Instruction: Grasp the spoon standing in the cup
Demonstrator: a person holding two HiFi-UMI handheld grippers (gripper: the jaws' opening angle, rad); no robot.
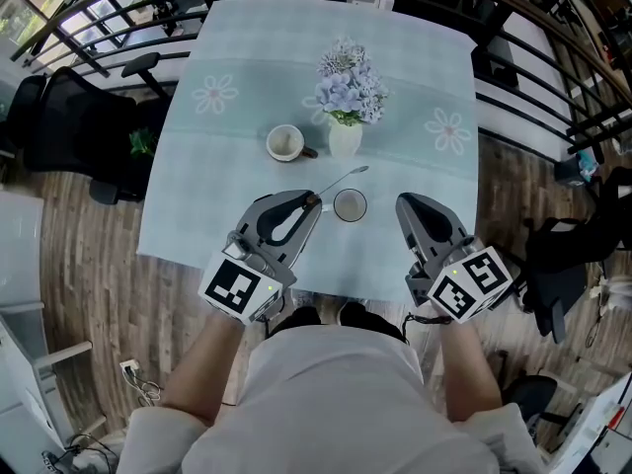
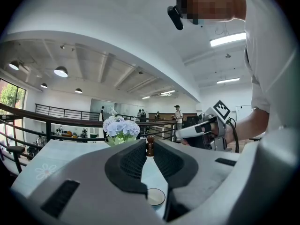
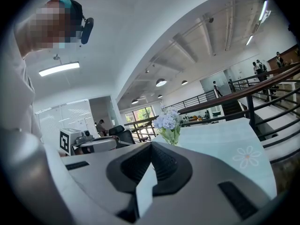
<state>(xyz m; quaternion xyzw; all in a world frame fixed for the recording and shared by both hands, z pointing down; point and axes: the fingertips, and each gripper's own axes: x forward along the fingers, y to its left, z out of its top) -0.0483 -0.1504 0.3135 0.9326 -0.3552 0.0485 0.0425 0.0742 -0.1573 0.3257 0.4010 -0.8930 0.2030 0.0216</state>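
Note:
A slim metal spoon (image 1: pixel 341 180) with a brown knob on its handle end (image 2: pixel 150 146) is out of the cup and lies nearly level in the air. Its bowl points toward the vase. My left gripper (image 1: pixel 314 200) is shut on that brown end, which shows pinched between the jaw tips (image 2: pixel 150 146) in the left gripper view. The small white cup (image 1: pixel 350 205) stands on the tablecloth just right of and below those tips (image 2: pixel 155 197). My right gripper (image 1: pixel 406 203) hovers to the cup's right with its jaw tips together (image 3: pixel 150 146) and nothing between them.
A white mug (image 1: pixel 285 143) stands behind the left gripper. A white vase (image 1: pixel 346 136) of pale blue flowers (image 2: pixel 121 128) stands behind the cup. The table's near edge (image 1: pixel 336 289) is close to my body. Black chairs (image 1: pixel 69 126) stand at the left, and a railing (image 1: pixel 533 38) runs at the right.

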